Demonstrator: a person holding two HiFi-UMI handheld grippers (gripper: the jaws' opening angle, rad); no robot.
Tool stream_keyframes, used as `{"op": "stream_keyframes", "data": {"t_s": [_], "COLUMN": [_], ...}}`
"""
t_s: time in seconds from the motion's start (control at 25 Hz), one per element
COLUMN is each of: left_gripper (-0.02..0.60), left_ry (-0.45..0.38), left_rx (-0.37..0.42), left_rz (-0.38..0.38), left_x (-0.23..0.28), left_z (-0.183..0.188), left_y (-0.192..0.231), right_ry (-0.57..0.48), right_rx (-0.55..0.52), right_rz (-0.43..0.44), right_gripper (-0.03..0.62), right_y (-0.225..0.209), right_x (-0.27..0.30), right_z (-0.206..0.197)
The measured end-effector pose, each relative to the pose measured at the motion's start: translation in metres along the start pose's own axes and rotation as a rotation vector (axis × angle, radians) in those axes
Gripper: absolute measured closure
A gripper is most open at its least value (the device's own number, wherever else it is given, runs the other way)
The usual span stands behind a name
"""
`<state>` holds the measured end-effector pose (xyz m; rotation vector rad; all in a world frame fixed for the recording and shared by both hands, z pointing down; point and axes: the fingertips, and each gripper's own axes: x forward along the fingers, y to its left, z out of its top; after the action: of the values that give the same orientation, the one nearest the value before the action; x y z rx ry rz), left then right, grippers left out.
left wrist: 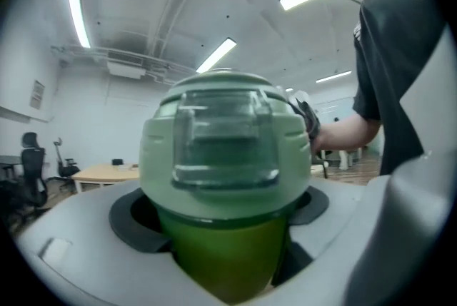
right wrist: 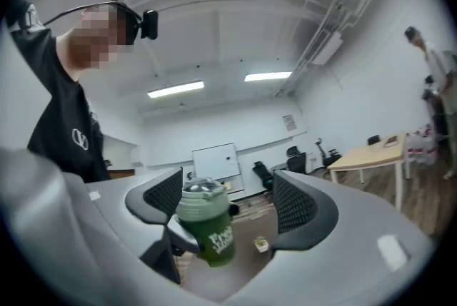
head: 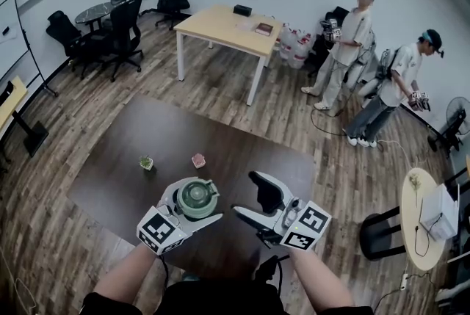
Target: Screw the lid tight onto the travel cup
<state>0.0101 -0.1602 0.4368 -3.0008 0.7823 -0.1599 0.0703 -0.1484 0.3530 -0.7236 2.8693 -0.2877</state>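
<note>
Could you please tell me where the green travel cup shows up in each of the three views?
Head view: travel cup low centre-left, gripped in the left claw.
Left gripper view: travel cup fills the centre, between the jaws.
Right gripper view: travel cup low centre, beyond the open right claw.
Shared landmark: the light wooden table.

Most of the dark tabletop [head: 250, 159] lies open to pass over, with only a small green item [head: 147, 162] and a small pink item [head: 198, 159] standing apart beyond the travel cup [head: 197, 197].
</note>
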Motion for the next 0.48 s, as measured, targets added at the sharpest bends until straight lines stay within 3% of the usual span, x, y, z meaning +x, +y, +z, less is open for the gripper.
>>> {"op": "stream_keyframes", "data": {"t_s": [0.16, 0.36, 0.48], "left_gripper": [0.16, 0.16, 0.16], "left_ry": [-0.053, -0.045, -0.017], "left_rx": [0.014, -0.01, -0.017], "left_rz": [0.277, 0.467, 0.54], "left_x": [-0.03, -0.068, -0.086], "left_z": [0.003, -0.008, -0.019], "left_y": [0.05, 0.082, 0.09], "right_ry": [-0.106, -0.001, -0.034], "right_rx": [0.051, -0.184, -0.196], "right_rz": [-0.279, -0.548, -0.719], "right_gripper": [0.189, 0.189, 0.19], "right_y": [-0.049, -0.077, -0.095], "right_x": [-0.043, -0.087, -0.125], "right_z": [-0.008, -0.039, -0.047]}}
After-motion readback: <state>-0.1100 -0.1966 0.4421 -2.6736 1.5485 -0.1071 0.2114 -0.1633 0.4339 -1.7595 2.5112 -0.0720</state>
